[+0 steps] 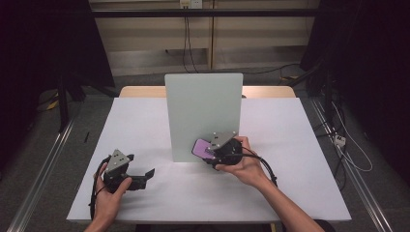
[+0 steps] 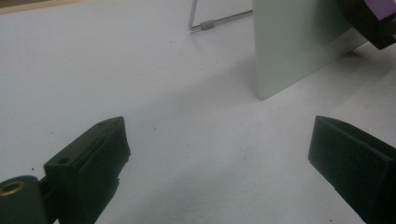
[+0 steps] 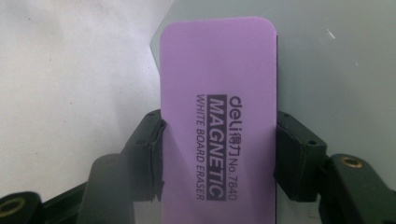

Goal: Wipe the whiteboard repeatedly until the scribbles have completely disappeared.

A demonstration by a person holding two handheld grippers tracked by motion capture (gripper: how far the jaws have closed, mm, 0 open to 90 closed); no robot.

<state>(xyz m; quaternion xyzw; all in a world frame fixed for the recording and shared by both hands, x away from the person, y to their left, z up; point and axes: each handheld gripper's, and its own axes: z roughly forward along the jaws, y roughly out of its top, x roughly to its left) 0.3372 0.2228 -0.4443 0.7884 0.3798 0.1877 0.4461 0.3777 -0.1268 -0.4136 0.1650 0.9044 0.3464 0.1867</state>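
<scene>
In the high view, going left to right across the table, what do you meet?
Left gripper → upright whiteboard → purple whiteboard eraser → right gripper clamped on the eraser.

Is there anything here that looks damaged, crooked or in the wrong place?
Nothing stands out. The whiteboard stands upright on the table. The right gripper holds the purple whiteboard eraser squarely between its jaws, at the board's lower part. The left gripper is open above bare table.
</scene>
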